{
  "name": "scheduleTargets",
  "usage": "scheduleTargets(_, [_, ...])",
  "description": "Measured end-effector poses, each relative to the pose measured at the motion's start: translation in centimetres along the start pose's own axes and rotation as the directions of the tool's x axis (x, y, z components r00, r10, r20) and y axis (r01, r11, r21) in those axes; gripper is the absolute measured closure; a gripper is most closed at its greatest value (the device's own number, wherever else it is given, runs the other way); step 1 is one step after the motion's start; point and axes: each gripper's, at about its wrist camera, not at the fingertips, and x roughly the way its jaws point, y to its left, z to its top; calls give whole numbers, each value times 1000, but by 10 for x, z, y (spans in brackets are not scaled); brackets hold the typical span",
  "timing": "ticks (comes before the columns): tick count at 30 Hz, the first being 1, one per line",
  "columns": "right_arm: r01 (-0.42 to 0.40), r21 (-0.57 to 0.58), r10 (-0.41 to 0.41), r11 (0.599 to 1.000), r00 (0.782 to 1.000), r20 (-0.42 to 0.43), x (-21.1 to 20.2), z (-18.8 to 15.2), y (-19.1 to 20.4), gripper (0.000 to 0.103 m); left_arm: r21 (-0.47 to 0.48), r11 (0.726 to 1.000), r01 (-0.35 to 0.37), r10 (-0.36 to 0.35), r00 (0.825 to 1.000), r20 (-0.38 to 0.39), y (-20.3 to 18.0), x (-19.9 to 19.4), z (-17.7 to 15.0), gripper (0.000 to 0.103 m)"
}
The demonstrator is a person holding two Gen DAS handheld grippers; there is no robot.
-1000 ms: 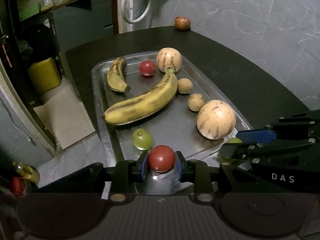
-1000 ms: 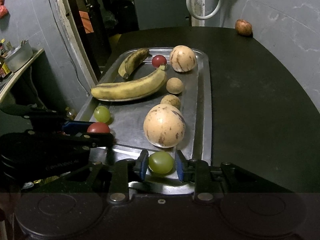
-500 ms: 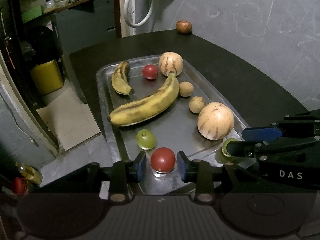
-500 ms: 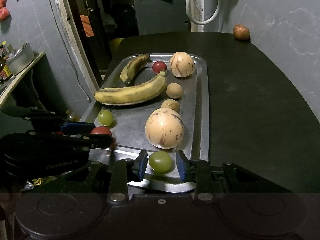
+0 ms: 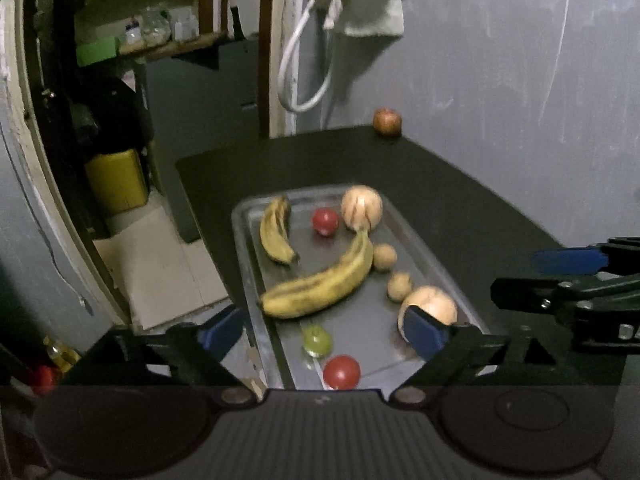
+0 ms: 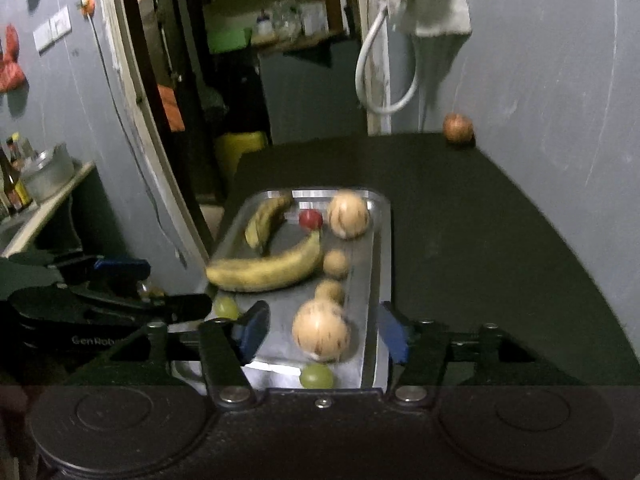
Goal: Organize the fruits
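Note:
A steel tray on the dark table holds two bananas, two pale striped round fruits, small brown fruits, tomatoes and green fruits. My left gripper hangs above the tray's near end, jaws opening, nothing between the pads. A red tomato lies free on the tray below it, beside a green fruit. My right gripper hovers over the same end, jaws opening, pads pressing nothing. Another green fruit rests loose on the tray under it, just in front of a striped round fruit.
A reddish apple sits alone at the table's far corner by the grey wall. The long banana lies across the tray's middle. Left of the table the floor drops away, with a yellow container and a doorway.
Both grippers opened and rose. The left one let go of the red tomato, the right one let go of the green fruit; both fruits now lie on the tray's near end.

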Motion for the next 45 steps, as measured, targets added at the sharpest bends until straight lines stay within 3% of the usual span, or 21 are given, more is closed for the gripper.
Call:
scheduleTargets(3, [-8,11,7,1000,999,47,-19,9,2,5,-21,1000,11,-10,999,31,0,-14,9,1])
scheduleTargets(10, [-28,42,21,999,987,159,-73,24,0,3,-14,1000,18,-16,997,79,-8,-53,23,0])
scheduleTargets(17, [-28,41,17,999,969,246,-128,26,-8,1,9,999,-40,39,992,122,-13,-88,22,0])
scheduleTargets(21, [-25,52,12,998,973,230,-136,14,-11,1,12,999,-46,44,990,132,-16,-102,16,0])
scheduleTargets(29, [-25,107,13,994,994,110,-118,-24,0,1,-10,1000,-4,5,999,39,-29,-97,-8,0])
scheduleTargets(37, [-13,101,1,995,993,115,-122,-28,3,1,61,996,-65,64,998,15,-46,-94,-13,0])
scheduleTargets(45, [-3,101,-9,995,994,112,-119,-29,-1,1,3,1000,-30,30,1000,5,-41,-91,-10,0])
